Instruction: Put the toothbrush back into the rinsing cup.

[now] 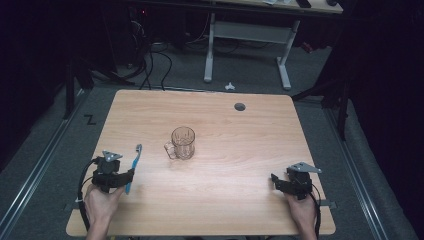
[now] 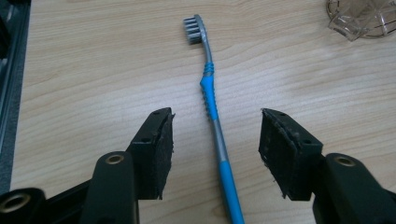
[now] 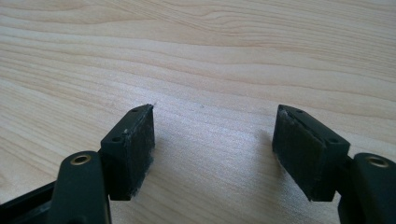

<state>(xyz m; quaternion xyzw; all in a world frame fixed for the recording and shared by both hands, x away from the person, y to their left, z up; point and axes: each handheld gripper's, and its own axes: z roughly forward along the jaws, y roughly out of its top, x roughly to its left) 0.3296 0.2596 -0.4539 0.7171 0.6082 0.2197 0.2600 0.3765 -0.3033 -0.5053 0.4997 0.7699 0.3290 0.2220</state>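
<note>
The blue toothbrush (image 2: 212,100) is lying flat on the table (image 1: 240,150), between the wide-open jaws of the left gripper (image 2: 215,154), not pinched. The glass mug (image 1: 182,143) is probably waiting empty. The right gripper (image 3: 212,154) is resting open.

The toothbrush (image 2: 212,100) has a bright blue handle with grey sections and grey bristles. The glass mug (image 1: 181,143) is clear, with a cut, faceted pattern. The worktop (image 1: 240,150) is pale wood with a flowing grain. The left gripper (image 2: 215,144) and the right gripper (image 3: 214,149) are black, each topped by a grey plate.
</note>
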